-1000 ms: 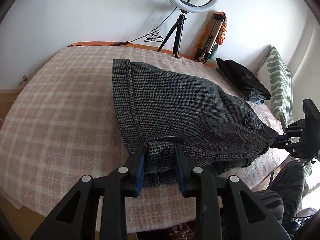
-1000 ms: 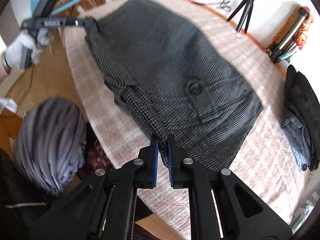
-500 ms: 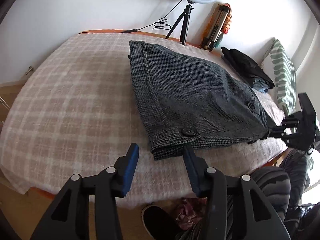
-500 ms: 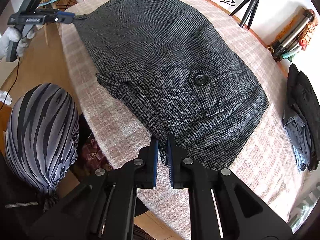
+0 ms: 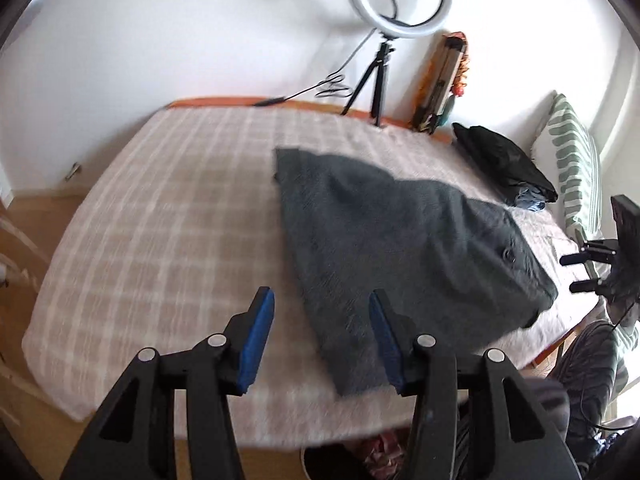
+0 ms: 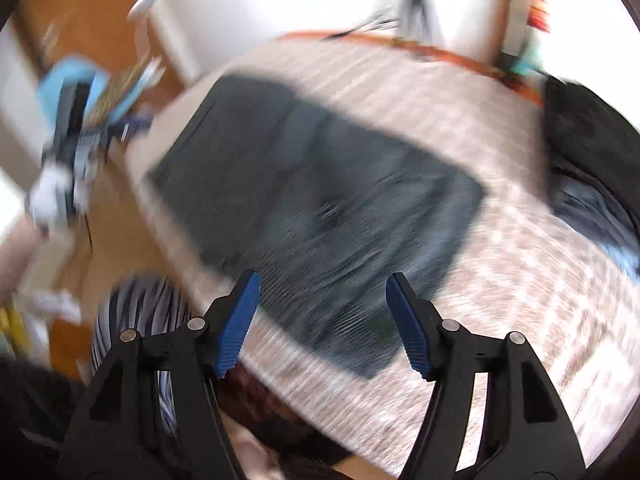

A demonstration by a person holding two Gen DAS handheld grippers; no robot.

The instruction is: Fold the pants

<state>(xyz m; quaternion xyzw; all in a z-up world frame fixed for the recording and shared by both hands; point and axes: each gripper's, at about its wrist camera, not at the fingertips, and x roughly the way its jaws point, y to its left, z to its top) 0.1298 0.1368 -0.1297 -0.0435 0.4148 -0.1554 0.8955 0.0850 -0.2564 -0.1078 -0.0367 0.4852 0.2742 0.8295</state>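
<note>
The grey houndstooth pants (image 5: 400,248) lie folded flat on the plaid bed cover, near its front edge; they also show, blurred, in the right wrist view (image 6: 320,208). My left gripper (image 5: 320,340) is open and empty, hovering above the near corner of the pants. My right gripper (image 6: 322,320) is open and empty, above the other near corner. The right gripper also shows at the right edge of the left wrist view (image 5: 580,276), clear of the cloth.
The plaid bed cover (image 5: 172,216) spreads wide to the left of the pants. A pile of dark clothes (image 5: 504,164) and a striped pillow (image 5: 576,172) sit at the far right. A ring light on a tripod (image 5: 380,60) stands behind the bed.
Both grippers have let go of the pants and opened. First the left, then the right. Both have pulled back and up; the pants now lie flat on the bed.
</note>
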